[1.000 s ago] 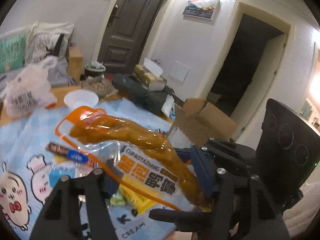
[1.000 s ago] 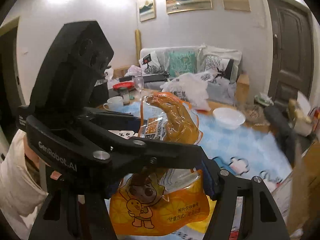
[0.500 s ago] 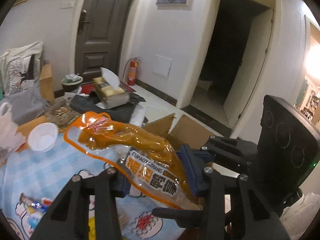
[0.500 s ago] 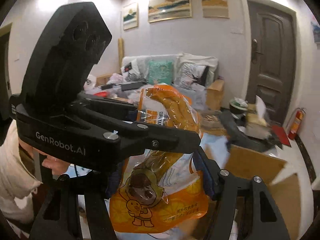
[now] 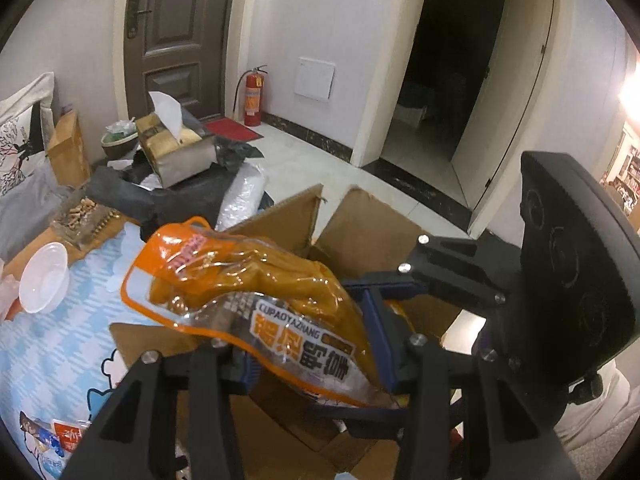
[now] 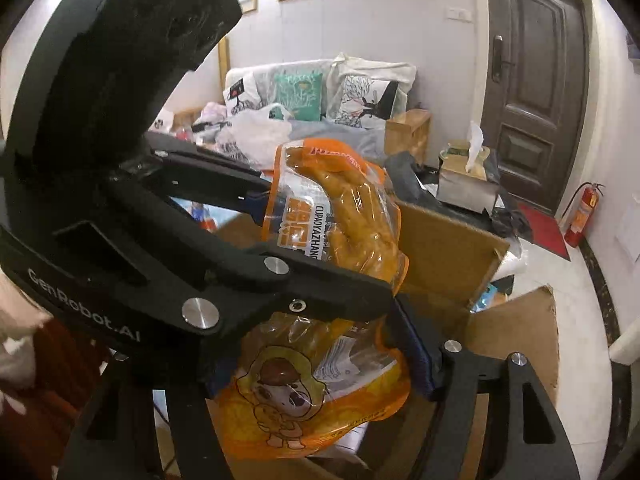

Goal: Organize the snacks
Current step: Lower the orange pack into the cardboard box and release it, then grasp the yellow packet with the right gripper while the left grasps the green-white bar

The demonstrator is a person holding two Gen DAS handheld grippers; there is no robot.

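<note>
Orange-and-clear plastic snack pouch [image 5: 256,300] clamped by both black two-finger grippers, left [image 5: 308,344] and right [image 6: 320,376], each closed on it. Held above open brown cardboard box [image 5: 360,236], flaps splayed outward, just right of blue cartoon-print tablecloth [image 5: 60,328].

An orange-edged, clear-windowed snack pouch [image 5: 256,304] of yellow-brown pieces, printed CUPAOYAZHANG, lies slanted across frame centre above the open cardboard box [image 5: 360,236], while a second orange pouch [image 6: 316,396] with a cartoon figure hangs at lower centre.
</note>
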